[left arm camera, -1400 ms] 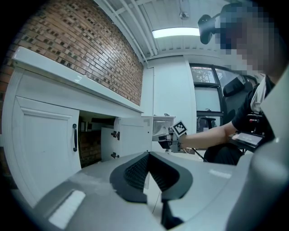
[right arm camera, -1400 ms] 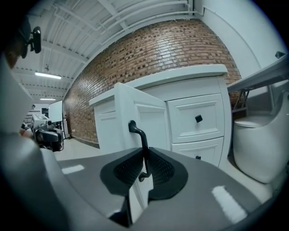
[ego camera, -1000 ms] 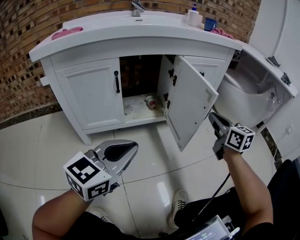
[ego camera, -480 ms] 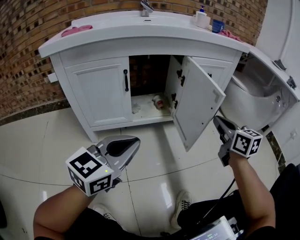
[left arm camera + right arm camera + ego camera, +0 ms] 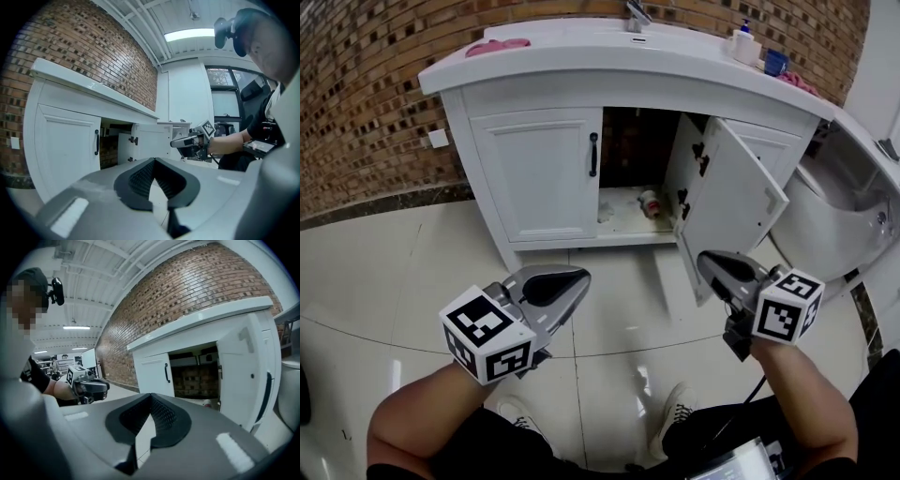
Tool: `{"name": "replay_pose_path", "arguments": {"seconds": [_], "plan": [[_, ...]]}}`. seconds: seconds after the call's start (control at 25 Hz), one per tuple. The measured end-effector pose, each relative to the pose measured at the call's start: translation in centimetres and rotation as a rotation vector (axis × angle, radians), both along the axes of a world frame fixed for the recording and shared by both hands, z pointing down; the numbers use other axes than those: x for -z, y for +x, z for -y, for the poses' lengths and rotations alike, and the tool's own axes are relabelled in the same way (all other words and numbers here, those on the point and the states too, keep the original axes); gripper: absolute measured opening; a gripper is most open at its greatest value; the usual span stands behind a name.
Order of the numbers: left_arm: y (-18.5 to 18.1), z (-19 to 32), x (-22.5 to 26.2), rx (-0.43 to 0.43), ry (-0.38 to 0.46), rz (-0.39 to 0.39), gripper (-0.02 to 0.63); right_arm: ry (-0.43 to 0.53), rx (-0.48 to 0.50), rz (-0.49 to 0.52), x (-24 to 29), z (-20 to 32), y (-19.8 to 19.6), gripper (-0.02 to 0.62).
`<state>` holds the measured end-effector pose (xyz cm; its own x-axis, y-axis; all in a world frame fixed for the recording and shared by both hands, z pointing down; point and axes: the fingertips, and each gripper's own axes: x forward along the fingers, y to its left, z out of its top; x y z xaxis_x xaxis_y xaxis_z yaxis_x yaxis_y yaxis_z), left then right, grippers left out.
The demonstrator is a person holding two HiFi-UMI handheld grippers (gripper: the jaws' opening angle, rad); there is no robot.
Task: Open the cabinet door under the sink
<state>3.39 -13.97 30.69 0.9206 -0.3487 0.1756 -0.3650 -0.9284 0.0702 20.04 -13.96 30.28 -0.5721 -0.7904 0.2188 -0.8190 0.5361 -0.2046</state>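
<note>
Left gripper [image 5: 572, 278] and right gripper [image 5: 709, 263], both closed on nothing, hover before the vanity cabinet [image 5: 546, 178]; a careless right swing could bump its open door [image 5: 733, 202] shut.

Brick wall [image 5: 356, 112], glossy pale tiled floor [image 5: 394, 281]

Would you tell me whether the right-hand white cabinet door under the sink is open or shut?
Open: the white right cabinet door stands swung outward on its hinges, exposing the dark interior.
</note>
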Motion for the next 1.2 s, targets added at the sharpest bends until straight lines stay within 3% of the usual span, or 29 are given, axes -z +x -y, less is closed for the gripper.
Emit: {"name": "replay_pose_path", "arguments": {"seconds": [0.24, 0.44, 0.76, 1.2], "plan": [[-1.2, -0.2, 0.5, 0.02, 0.0, -0.009, 0.006, -0.02, 0.153, -0.014, -0.3, -1.3, -6.6, 0.008], [-2.3, -0.6, 0.5, 0.024, -0.001, -0.006, 0.006, -0.015, 0.228, -0.016, -0.2, -2.5, -9.5, 0.008], [-2.9, -1.2, -0.2, 0.017, -0.004, 0.014, 0.006, 0.005, 0.29, -0.021, 0.1, -2.9, -11.4, 0.006], [-2.0, -2.1, -0.1, -0.014, -0.001, 0.013, 0.006, 0.032, 0.296, -0.024, 0.6, -3.3, -11.5, 0.006]]}}
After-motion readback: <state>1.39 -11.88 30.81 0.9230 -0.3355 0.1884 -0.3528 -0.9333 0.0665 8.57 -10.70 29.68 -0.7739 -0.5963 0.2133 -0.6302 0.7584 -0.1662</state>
